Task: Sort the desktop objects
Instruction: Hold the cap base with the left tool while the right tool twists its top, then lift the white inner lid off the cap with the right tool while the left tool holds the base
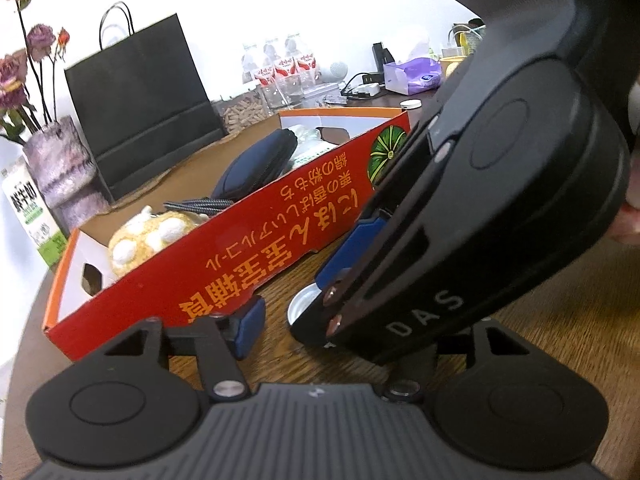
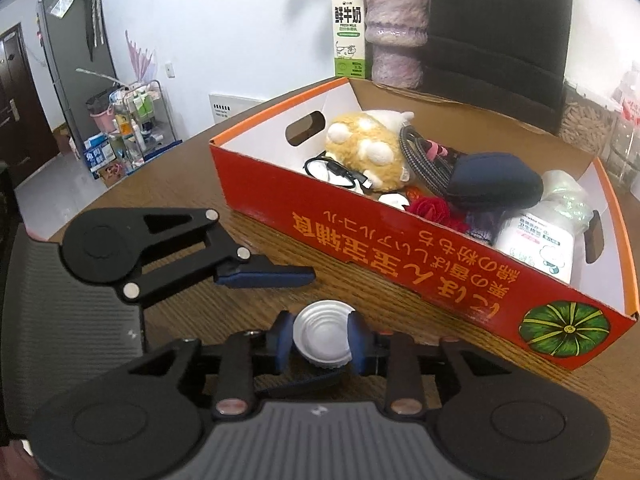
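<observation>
A dark wood-grain tabletop [image 2: 168, 184] fills both views, with a white wall behind it and a fridge and a cluttered wire rack off toward ten o'clock in the right wrist view. A red cardboard box [image 2: 400, 256] with orange lettering and a green pumpkin print sits on the tabletop, at two o'clock from the right tool. Inside it lie a yellow plush toy [image 2: 368, 148], a coiled braided cable [image 2: 420, 152], a dark blue pouch [image 2: 496, 184], a red fabric flower [image 2: 430, 208] and a white plastic pack [image 2: 540, 240]. Behind the box stand a milk carton [image 2: 349, 28], a purple vase [image 2: 394, 28] and a black paper bag [image 2: 500, 28].

The right tool [image 2: 322, 340] has a small bottle with a silver cap [image 2: 322, 334] between its blue pads, which sit at both sides of the cap. Whether they still press on it cannot be told. The left tool [image 1: 316, 320] is spread, with nothing between its fingers; one blue finger [image 2: 264, 274] lies near the box's red wall, at eleven o'clock from the bottle.
</observation>
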The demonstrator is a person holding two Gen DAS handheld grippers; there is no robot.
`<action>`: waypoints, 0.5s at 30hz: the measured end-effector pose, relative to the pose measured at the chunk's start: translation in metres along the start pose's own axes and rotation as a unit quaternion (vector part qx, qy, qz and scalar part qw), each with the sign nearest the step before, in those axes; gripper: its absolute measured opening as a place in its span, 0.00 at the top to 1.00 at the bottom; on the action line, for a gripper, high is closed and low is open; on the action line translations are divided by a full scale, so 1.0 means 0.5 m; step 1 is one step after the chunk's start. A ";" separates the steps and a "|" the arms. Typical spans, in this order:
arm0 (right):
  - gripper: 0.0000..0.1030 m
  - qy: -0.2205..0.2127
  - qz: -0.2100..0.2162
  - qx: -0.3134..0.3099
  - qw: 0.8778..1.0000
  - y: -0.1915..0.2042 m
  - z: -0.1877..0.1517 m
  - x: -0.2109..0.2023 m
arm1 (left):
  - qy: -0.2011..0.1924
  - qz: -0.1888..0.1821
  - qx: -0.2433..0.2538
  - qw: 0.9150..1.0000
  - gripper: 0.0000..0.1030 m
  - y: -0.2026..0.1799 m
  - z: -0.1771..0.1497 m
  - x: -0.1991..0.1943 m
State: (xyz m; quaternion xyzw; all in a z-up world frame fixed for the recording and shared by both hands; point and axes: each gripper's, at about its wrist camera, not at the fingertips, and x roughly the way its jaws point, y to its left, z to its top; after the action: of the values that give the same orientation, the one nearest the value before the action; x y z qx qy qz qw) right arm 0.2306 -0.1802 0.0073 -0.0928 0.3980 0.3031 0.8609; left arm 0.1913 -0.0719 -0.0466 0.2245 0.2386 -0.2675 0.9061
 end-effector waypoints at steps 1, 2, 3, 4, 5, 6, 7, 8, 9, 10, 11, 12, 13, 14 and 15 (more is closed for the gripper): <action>0.73 -0.002 0.002 0.004 1.000 -0.003 -0.001 -0.001 | 0.001 -0.009 -0.004 1.000 0.40 0.003 0.001 0.001; 0.73 -0.003 0.003 0.008 1.000 -0.006 -0.001 -0.001 | 0.002 -0.018 -0.009 1.000 0.40 0.006 0.003 0.003; 0.73 -0.005 0.004 0.013 1.000 -0.009 -0.002 -0.002 | 0.004 -0.025 -0.016 1.000 0.41 0.010 0.005 0.006; 0.73 -0.010 0.004 0.018 1.000 -0.011 -0.003 -0.004 | 0.006 -0.030 -0.020 0.999 0.46 0.013 0.006 0.008; 0.73 -0.019 0.001 0.022 1.000 -0.014 -0.004 -0.011 | 0.008 -0.034 -0.023 0.999 0.51 0.013 0.007 0.009; 0.74 -0.025 -0.004 0.024 0.999 -0.016 -0.003 -0.014 | 0.007 -0.035 -0.023 0.999 0.52 0.012 0.008 0.009; 0.74 -0.030 -0.010 0.026 0.999 -0.019 -0.004 -0.020 | 0.007 -0.034 -0.021 0.999 0.52 0.010 0.007 0.008; 0.74 -0.031 -0.013 0.027 0.999 -0.024 -0.004 -0.023 | 0.007 -0.032 -0.020 0.999 0.52 0.010 0.008 0.008; 0.74 -0.030 -0.015 0.029 0.999 -0.029 -0.005 -0.025 | 0.007 -0.031 -0.020 0.999 0.52 0.009 0.008 0.007; 0.75 -0.028 -0.018 0.031 0.999 -0.034 -0.007 -0.024 | 0.007 -0.031 -0.021 0.999 0.52 0.009 0.008 0.006; 0.77 -0.026 -0.020 0.034 0.999 -0.039 -0.010 -0.023 | 0.007 -0.031 -0.022 0.999 0.52 0.011 0.006 0.004; 0.85 -0.024 -0.021 0.036 0.999 -0.044 -0.012 -0.021 | 0.008 -0.029 -0.025 0.999 0.52 0.011 0.006 0.003; 0.90 -0.021 -0.020 0.040 0.999 -0.048 -0.014 -0.018 | 0.009 -0.027 -0.026 0.999 0.52 0.009 0.007 0.003; 0.91 -0.016 -0.018 0.041 0.999 -0.051 -0.017 -0.014 | 0.009 -0.024 -0.027 0.999 0.52 0.008 0.007 0.003; 0.92 -0.015 -0.017 0.042 0.999 -0.053 -0.021 -0.010 | 0.010 -0.022 -0.028 0.999 0.52 0.007 0.007 0.002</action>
State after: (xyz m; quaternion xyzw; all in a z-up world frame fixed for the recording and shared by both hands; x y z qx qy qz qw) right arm 0.2374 -0.2079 0.0021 -0.0590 0.3960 0.2732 0.8747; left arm 0.1951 -0.0713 -0.0434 0.1964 0.2599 -0.2786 0.9035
